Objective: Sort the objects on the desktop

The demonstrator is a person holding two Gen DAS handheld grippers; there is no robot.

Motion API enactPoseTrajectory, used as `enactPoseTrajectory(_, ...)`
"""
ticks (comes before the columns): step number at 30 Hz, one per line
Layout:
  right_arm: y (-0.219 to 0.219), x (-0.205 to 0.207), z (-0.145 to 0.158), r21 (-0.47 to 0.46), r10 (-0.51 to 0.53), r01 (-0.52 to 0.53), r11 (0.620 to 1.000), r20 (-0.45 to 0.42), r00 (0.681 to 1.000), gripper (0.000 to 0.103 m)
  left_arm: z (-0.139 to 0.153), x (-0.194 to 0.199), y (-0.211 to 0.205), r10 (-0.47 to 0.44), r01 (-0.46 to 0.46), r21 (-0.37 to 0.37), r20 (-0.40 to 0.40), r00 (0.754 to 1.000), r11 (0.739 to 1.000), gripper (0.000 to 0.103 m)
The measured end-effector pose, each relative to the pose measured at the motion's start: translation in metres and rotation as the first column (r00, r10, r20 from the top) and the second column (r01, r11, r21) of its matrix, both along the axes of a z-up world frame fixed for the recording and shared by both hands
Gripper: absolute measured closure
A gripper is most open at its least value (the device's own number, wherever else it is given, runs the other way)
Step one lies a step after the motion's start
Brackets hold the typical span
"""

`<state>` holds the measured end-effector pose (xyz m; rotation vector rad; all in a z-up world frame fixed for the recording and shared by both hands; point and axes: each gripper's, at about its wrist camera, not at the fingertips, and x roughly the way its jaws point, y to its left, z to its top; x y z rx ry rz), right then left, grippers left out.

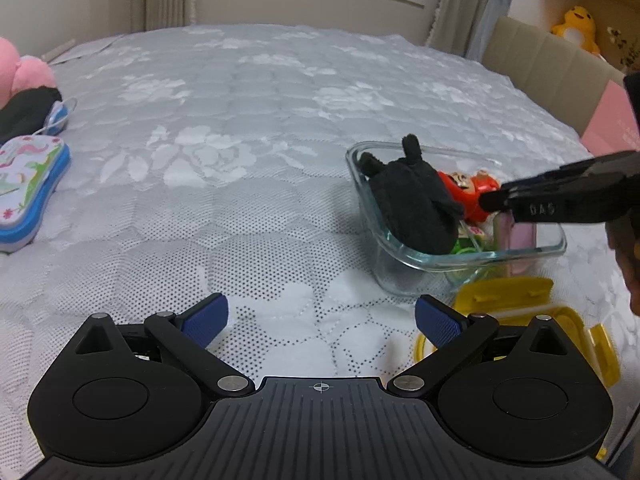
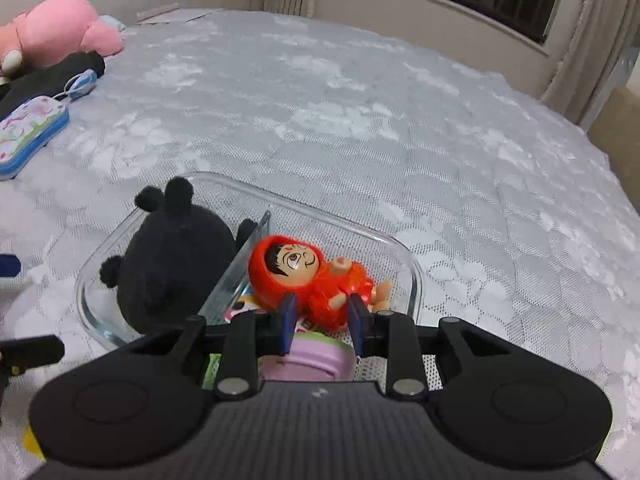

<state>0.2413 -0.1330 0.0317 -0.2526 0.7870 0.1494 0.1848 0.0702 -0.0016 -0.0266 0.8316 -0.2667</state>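
The right tool (image 2: 321, 322) was pinching the small, hard, slippery red doll (image 2: 310, 276) by its middle inside the breakable glass box (image 2: 412, 276), while the left tool (image 1: 320, 320) gaped open at six o'clock.

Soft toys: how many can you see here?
2. A black plush lies in the glass container; a pink plush sits at the far left table edge. Others may be hidden.

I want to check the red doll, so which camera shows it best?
The right wrist view: the red doll lies face-up in the glass container, nearly unobstructed. The left wrist view shows only part of it behind the black plush.
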Motion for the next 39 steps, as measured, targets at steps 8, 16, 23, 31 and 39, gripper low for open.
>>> enactPoseTrajectory(8,0.05,-0.011,0.019,0.105,0.185,-0.194,0.975,0.086,0.979,0.076,0.0,0.004,0.001,0.012,-0.012,-0.017,-0.007,1.0,1.0,0.001)
enactPoseTrajectory(16,0.024,-0.007,0.018,0.286,0.088,-0.095,0.953,0.036,0.995,0.075,-0.002,0.0,0.005,0.014,-0.014,-0.005,-0.007,1.0,1.0,0.001)
enactPoseTrajectory(23,-0.061,-0.119,0.029,0.168,-0.033,-0.001,0.986,0.195,0.98,0.057,0.013,-0.024,-0.017,-0.038,0.038,0.002,0.047,0.998,0.999,0.001)
enactPoseTrajectory(31,-0.143,-0.201,-0.029,0.36,-0.145,0.083,0.929,0.148,0.978,0.029,0.007,-0.07,-0.084,-0.159,0.165,0.054,-0.101,0.982,0.985,0.0)
enactPoseTrajectory(39,-0.168,-0.217,-0.074,0.669,-0.093,0.053,0.742,0.024,0.995,0.029,0.008,-0.115,-0.146,-0.226,0.251,0.255,-0.121,0.966,0.934,0.0)
